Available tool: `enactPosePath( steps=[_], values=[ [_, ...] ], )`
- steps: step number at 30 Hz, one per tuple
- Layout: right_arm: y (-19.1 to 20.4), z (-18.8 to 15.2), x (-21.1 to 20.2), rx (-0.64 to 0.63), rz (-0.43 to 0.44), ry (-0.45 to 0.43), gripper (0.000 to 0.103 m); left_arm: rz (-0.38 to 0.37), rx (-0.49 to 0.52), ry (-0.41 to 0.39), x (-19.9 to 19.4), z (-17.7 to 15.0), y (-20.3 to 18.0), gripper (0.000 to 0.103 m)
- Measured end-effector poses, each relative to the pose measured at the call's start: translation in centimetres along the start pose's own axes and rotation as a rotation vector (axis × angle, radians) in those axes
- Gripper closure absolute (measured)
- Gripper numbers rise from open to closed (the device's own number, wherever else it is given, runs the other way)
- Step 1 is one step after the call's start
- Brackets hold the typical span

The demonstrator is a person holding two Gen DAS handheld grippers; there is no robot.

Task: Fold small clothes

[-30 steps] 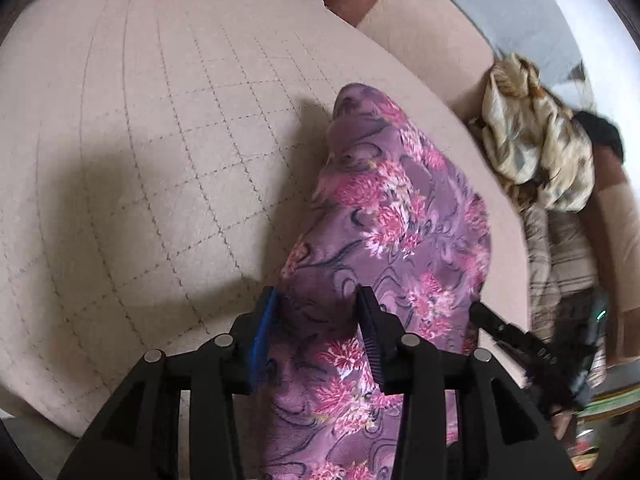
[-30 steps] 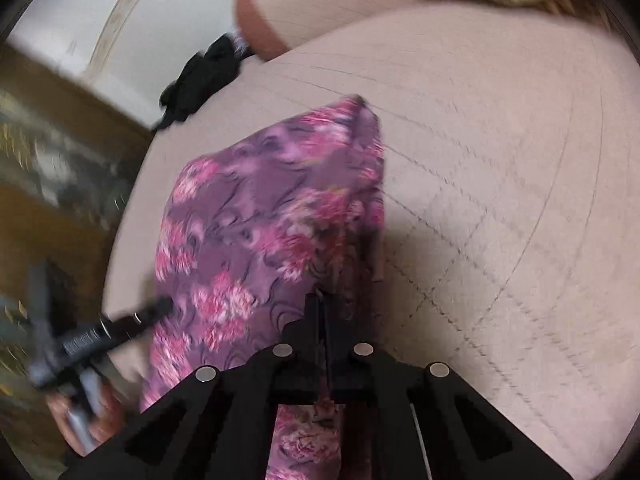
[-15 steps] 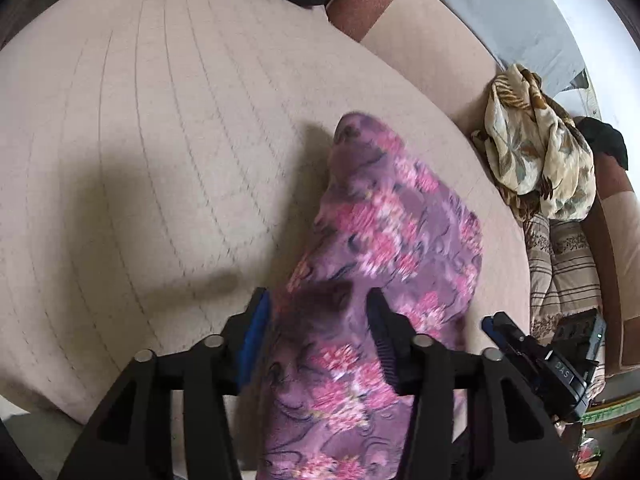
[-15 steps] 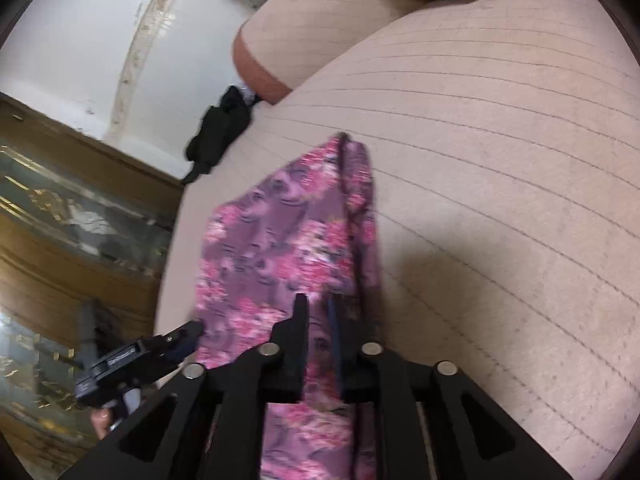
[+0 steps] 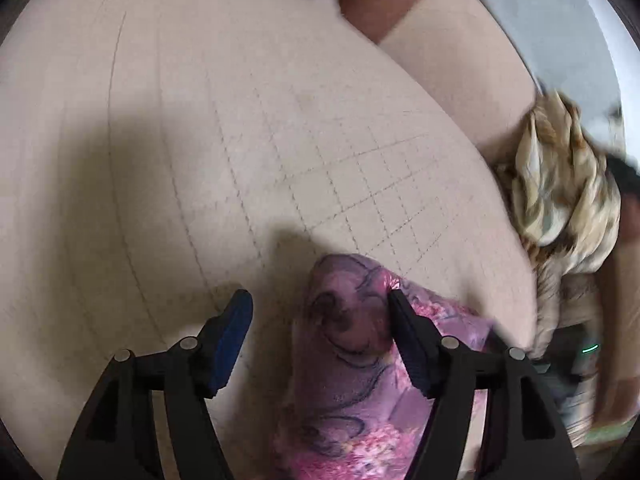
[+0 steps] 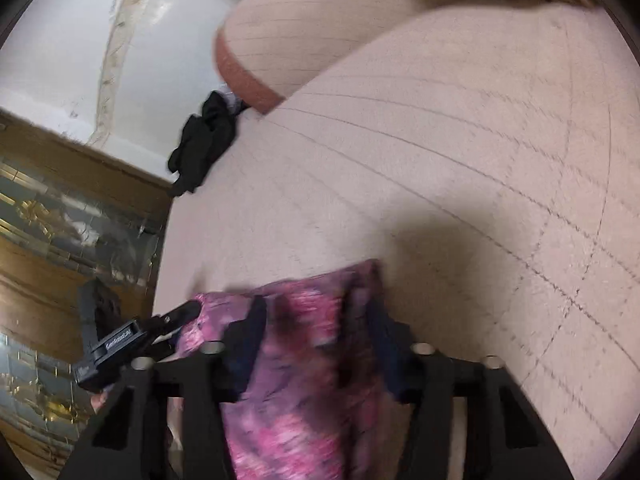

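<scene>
My left gripper (image 5: 320, 312) stands wide, its jaws having just been opening; the blue-padded finger (image 5: 232, 334) is clear of the cloth over bare upholstery, while the black finger (image 5: 408, 336) lies against the bunched end of the purple floral garment (image 5: 348, 360), which sits between the jaws unpinched. The garment lies on the beige quilted cushion (image 5: 240, 140), near its close edge, its rounded fold pointing away from me. In the right wrist view, my right gripper (image 6: 320, 320) straddles the same garment (image 6: 304, 360); its jaws have just been closing, yet both fingers appear apart with the cloth passing between them, and motion blur leaves me unable to tell whether the pads press on it. The left gripper appears there at the garment's left edge (image 6: 140, 340). Beyond the cushion's far edge lies a black cloth (image 6: 204, 140) beside the sofa arm (image 6: 288, 32). A crumpled tan patterned cloth (image 5: 560, 184) rests at the right in the left wrist view, well apart from the garment. Both views are blurred.
</scene>
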State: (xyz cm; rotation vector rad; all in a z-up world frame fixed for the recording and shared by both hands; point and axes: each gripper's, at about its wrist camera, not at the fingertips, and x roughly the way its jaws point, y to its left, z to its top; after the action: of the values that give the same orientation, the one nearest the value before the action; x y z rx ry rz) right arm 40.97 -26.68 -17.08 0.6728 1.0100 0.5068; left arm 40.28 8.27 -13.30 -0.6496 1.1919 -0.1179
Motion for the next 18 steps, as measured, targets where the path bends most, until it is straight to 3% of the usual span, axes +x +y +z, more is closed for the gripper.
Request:
enactPosePath(
  steps=[1,2,4,8,11,15,18],
  values=[
    [-0.6,0.2,0.6,0.019,0.021,0.018,0.083,-0.022,0.007,0.007,-0.1,0.2,-0.2,0.051],
    [-0.8,0.5,0.7,0.033,0.038,0.024,0.084,-0.051,0.022,0.018,-0.3,0.5,-0.6,0.061],
    [-0.1,0.7,0.0,0.030,0.061,0.024,0.091,-0.056,0.026,0.006,-0.9,0.3,-1.1,0.074],
    [1.5,0.7,-2.1,-0.026,0.018,-0.044,0.095,-0.116,0.052,-0.097,-2.8,-0.2,-1.5,0.077],
    [-0.2,0.5,0.3,-0.021,-0.070,-0.011,0.096,-0.041,0.051,-0.040,-0.4,0.2,-1.1,0.077],
    [-0.4,0.5,0.7,-0.013,-0.045,-0.008,0.095,-0.053,0.023,-0.047,-0.9,-0.1,-0.9,0.073],
    [0.1,0.3,0.5,-0.022,-0.034,-0.033,0.088,-0.041,0.018,-0.052,-1.8,-0.2,-0.8,0.070]
  ],
)
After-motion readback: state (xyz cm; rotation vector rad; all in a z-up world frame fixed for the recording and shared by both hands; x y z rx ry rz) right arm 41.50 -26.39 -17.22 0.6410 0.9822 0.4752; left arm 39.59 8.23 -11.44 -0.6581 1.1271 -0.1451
